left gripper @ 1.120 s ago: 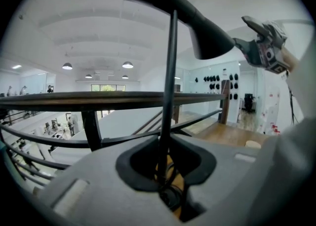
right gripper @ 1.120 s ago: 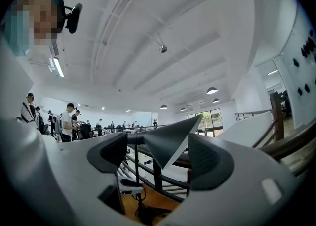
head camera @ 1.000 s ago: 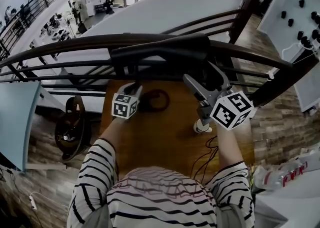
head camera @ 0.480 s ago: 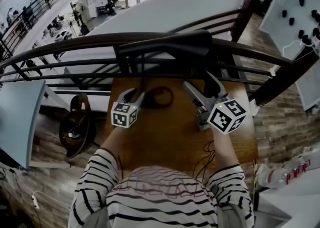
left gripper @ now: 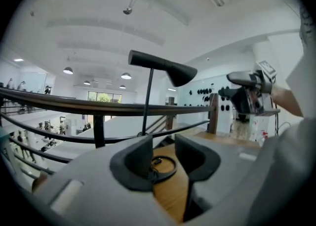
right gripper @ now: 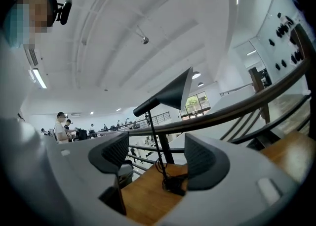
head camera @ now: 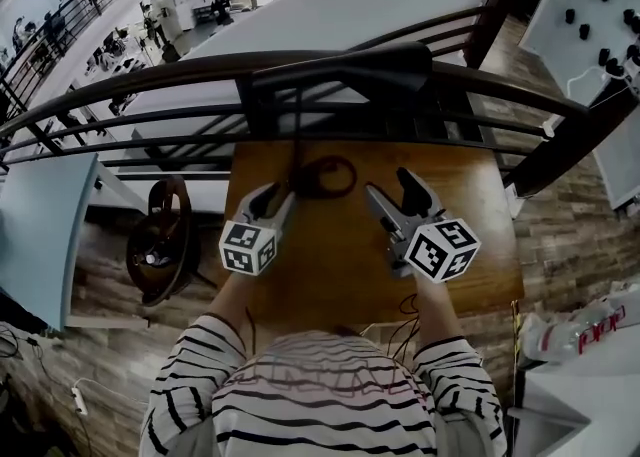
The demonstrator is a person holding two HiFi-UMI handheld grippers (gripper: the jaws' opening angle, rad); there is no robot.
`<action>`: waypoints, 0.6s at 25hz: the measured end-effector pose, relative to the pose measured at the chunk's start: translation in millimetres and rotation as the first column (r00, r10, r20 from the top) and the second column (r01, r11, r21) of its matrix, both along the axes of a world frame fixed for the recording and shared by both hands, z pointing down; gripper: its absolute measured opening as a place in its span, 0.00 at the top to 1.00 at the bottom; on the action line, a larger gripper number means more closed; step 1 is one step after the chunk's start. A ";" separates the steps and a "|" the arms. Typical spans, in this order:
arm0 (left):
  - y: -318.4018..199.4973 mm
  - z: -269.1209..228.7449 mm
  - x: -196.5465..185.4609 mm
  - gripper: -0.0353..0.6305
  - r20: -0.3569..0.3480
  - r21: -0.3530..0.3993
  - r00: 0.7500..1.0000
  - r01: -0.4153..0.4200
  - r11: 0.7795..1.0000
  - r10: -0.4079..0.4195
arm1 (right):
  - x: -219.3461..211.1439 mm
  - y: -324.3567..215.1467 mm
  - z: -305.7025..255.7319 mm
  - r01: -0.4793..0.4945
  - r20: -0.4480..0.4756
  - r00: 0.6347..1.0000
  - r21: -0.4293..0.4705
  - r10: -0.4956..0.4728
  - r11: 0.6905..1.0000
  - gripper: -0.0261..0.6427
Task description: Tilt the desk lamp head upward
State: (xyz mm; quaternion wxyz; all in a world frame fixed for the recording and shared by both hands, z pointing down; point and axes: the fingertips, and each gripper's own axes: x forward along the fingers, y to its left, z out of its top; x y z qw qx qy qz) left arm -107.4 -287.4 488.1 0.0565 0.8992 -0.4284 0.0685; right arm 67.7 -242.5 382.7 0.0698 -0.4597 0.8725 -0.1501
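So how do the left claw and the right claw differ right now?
The right claw gapes wider than the left claw. In the head view the left claw's tips sit close beside the dark ring at the foot of the desk lamp; the right claw stands a little farther from it. Both are open, empty, over the wooden table, angled toward the lamp.

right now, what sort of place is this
Probably a mezzanine overlooking an open office or workshop floor: a dark railing borders the wooden table with its desk lamp, and people at desks show on the lower level beyond.
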 end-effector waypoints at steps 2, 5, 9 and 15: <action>13.1 -4.4 -2.7 0.74 -0.014 0.011 1.000 -0.016 1.000 0.017 | -6.2 10.5 9.7 -0.011 0.004 1.000 -0.017 0.011 1.000 0.45; 33.3 -8.8 -3.9 0.74 -0.072 0.000 0.997 -0.038 0.999 0.038 | -11.9 29.6 22.2 -0.020 0.017 1.000 -0.032 0.021 0.999 0.52; 62.9 -13.9 -11.7 0.75 -0.098 0.008 0.994 -0.039 0.999 0.040 | -21.2 56.4 40.2 -0.040 0.014 0.999 -0.061 0.041 0.997 0.60; 107.8 -15.3 -22.0 0.81 -0.107 0.020 0.993 -0.041 0.999 0.043 | -31.4 96.0 65.7 -0.071 0.026 0.997 -0.113 0.074 0.991 0.70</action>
